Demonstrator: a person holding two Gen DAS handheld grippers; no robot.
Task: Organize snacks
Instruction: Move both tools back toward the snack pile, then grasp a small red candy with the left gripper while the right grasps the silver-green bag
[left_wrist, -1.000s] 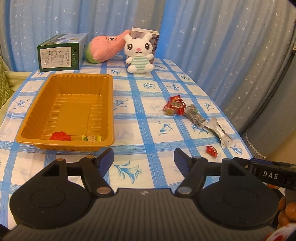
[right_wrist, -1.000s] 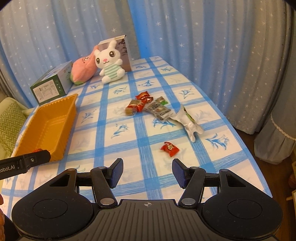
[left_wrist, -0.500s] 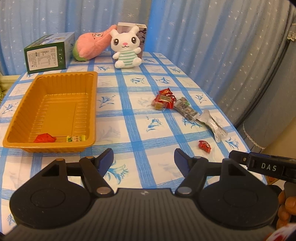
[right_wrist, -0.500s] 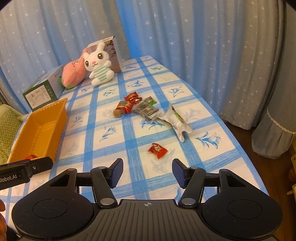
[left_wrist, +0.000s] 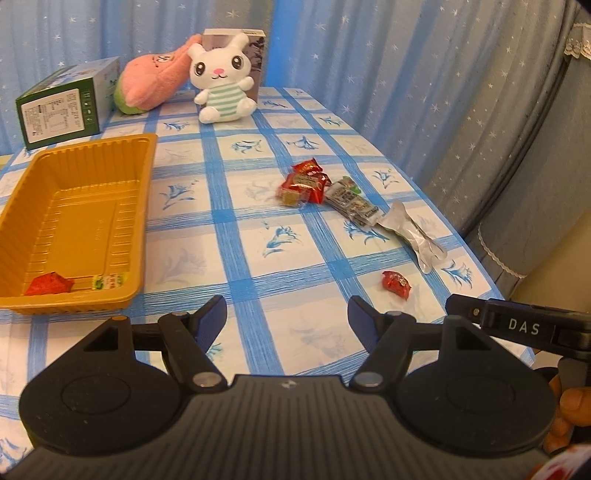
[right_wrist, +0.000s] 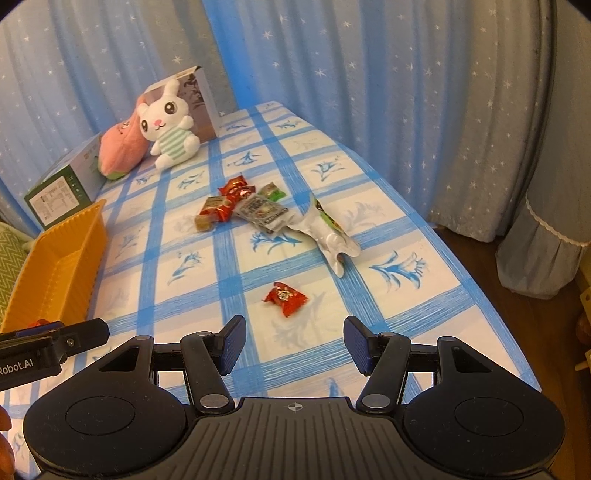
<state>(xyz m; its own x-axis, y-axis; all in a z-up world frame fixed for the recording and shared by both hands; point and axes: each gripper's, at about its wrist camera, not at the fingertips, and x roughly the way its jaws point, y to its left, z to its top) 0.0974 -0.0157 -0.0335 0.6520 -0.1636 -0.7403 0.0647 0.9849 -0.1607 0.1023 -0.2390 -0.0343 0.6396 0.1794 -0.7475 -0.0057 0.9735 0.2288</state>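
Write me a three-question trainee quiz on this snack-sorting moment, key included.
1. True or false: the orange tray already holds snacks.
2. Which loose snack lies nearest the right tool? A) red candy B) silver pouch
3. Fill in: both tools' jaws are ____.

Key: 1 true, a red piece and a small packet lie at its near end; 2 A; 3 open, gripping nothing, the left tool too.

Looked like a home, likely a living or dining corner: star-dotted blue curtains (right_wrist: 332, 74) hung close behind a table (left_wrist: 258, 236) under a blue-checked floral cloth, with a plush rabbit (left_wrist: 221, 88) and a pink plush (left_wrist: 151, 85) propped at its far edge, wood floor (right_wrist: 480, 254) alongside.
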